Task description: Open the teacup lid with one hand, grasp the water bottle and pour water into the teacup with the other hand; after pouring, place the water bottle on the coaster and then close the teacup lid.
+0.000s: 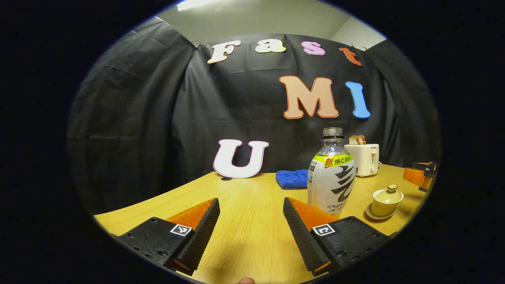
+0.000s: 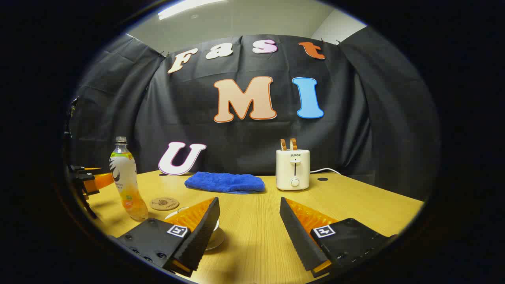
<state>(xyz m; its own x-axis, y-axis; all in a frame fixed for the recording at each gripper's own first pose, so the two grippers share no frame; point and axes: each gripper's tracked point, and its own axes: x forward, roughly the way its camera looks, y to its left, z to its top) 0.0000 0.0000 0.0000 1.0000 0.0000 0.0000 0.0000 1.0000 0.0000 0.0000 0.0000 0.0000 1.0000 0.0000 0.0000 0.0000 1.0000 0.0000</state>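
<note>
Left gripper [image 1: 251, 221]: jaws stood wide apart, holding nothing, low over the light wooden table [image 1: 252, 232].
Right gripper [image 2: 249, 221]: likewise wide, empty.
Bottle: clear plastic water bottle with printed label [image 1: 331, 175], uncapped, upright just beyond the left gripper's right finger.
Teacup: pale ceramic lidded teacup on its saucer [image 1: 386, 201], lid on, right of the bottle.
Coaster: round brown coaster [image 2: 164, 204], bare, beside the bottle.
Progress: judged at the start; lid lift, pour, bottle placement, closing all remained.
</note>
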